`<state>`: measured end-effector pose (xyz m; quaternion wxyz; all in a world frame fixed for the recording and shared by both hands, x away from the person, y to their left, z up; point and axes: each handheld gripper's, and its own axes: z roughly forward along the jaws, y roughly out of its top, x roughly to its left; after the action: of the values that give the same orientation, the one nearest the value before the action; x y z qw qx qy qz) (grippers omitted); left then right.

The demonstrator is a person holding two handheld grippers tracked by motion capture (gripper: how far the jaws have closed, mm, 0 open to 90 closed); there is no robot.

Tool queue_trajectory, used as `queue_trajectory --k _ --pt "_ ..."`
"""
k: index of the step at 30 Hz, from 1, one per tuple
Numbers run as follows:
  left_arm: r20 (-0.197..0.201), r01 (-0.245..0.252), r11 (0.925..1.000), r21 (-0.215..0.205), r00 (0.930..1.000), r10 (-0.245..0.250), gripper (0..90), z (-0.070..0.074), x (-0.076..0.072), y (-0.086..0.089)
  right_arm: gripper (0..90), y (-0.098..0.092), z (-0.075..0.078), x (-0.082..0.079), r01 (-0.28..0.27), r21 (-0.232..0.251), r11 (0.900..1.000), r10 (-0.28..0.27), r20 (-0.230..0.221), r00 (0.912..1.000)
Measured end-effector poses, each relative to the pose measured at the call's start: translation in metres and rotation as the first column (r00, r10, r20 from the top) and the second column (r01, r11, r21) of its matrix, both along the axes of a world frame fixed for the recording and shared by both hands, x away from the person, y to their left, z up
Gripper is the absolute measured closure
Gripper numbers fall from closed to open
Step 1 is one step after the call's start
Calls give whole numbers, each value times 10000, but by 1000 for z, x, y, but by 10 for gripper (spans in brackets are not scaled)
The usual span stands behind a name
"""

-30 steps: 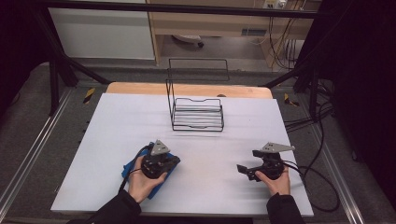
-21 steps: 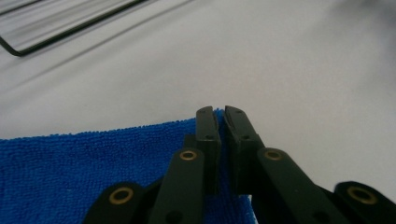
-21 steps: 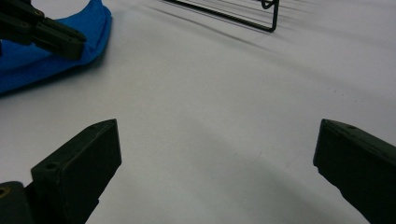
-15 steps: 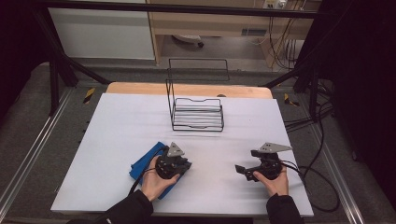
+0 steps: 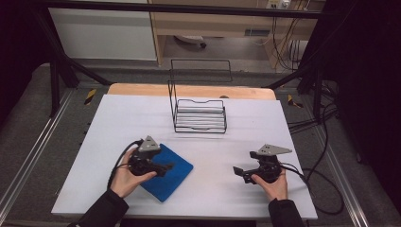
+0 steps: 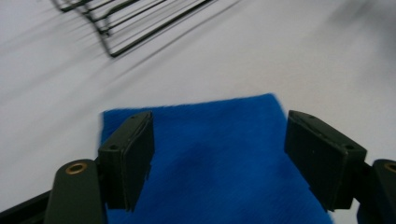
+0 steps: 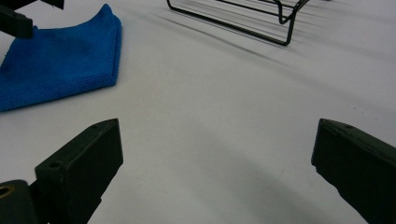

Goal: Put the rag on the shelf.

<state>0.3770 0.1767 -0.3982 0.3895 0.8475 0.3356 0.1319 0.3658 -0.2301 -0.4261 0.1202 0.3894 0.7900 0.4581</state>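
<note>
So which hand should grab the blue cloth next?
Probably left. The left tool hovers right over the blue cloth, jaws just opened around nothing. The right tool sits apart on bare table.

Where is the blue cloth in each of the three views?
High view: blue cloth lies lower left of centre, under the left gripper.
Left gripper view: it spreads across the lower centre, beneath the open jaws.
Right gripper view: upper left corner.
Shared landmark: the black wire rack.
</note>
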Motion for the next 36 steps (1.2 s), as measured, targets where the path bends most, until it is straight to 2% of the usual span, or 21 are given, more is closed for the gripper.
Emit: queue_trajectory --k 1,2,3,4,5,8,11,12,18,20,23,24,26,28,30,31,36 --pt "25 -156 9999 -30 9999 156 239 1 0 9 38 3 1 0 -8 -7 10000 8 8 10000" --pt "-3 -436 9990 15 9990 436 239 1 1 26 40 6 2 -1 37 -10 10000 -37 16 10000" --pt "-43 -579 9983 99 9983 580 239 -1 1 33 42 9 3 0 22 -31 10000 -22 44 10000" --pt "-43 -579 9983 99 9983 580 243 -1 1 33 44 12 4 0 3 -40 10000 -3 40 10000" --pt "-237 -797 9963 310 9965 804 254 -5 2 47 49 16 4 0 7 -39 10000 -6 76 10000" --pt "-543 -924 9949 417 9940 946 305 -15 0 63 65 29 6 1 13 -123 9999 -12 57 10000" --pt "-764 -883 9946 551 9928 924 374 -22 -1 69 81 44 6 2 -91 -316 9995 91 -4 10000" --pt "-946 -910 9939 627 9908 967 399 -28 -2 74 88 50 6 3 -88 -384 9992 88 -20 10000" --pt "-1371 -1049 9928 578 9842 1120 533 -38 -2 80 164 92 2 8 -389 -780 9962 368 -277 9989" --pt "-1465 -1046 9928 582 9828 1121 573 -39 -1 82 234 105 0 9 -577 -803 9951 550 -352 9979" --pt "-1603 -1020 9929 618 9808 1107 608 -41 -1 81 275 119 -2 11 -704 -836 9940 671 -418 9969" --pt "-1646 -1037 9930 562 9800 1117 647 -41 -1 81 316 131 -5 12 -710 -844 9939 663 -568 9962" --pt "-1648 -1050 9933 476 9800 1115 665 -42 -3 80 355 142 -8 14 -708 -852 9938 650 -696 9955" --pt "-1627 -1004 9935 537 9808 1079 670 -42 -3 80 368 146 -9 15 -673 -870 9939 604 -806 9949" --pt "-1663 -995 9937 517 9803 1068 689 -43 -3 80 427 157 -12 17 -590 -788 9951 505 -1064 9930" --pt "-1704 -1007 9939 456 9795 1070 689 -43 -3 80 427 157 -12 17 -590 -788 9951 505 -1064 9930" --pt "-1830 -1228 9922 224 9752 1248 741 -44 -5 80 556 164 -20 20 -156 -895 9959 34 -1348 9909"
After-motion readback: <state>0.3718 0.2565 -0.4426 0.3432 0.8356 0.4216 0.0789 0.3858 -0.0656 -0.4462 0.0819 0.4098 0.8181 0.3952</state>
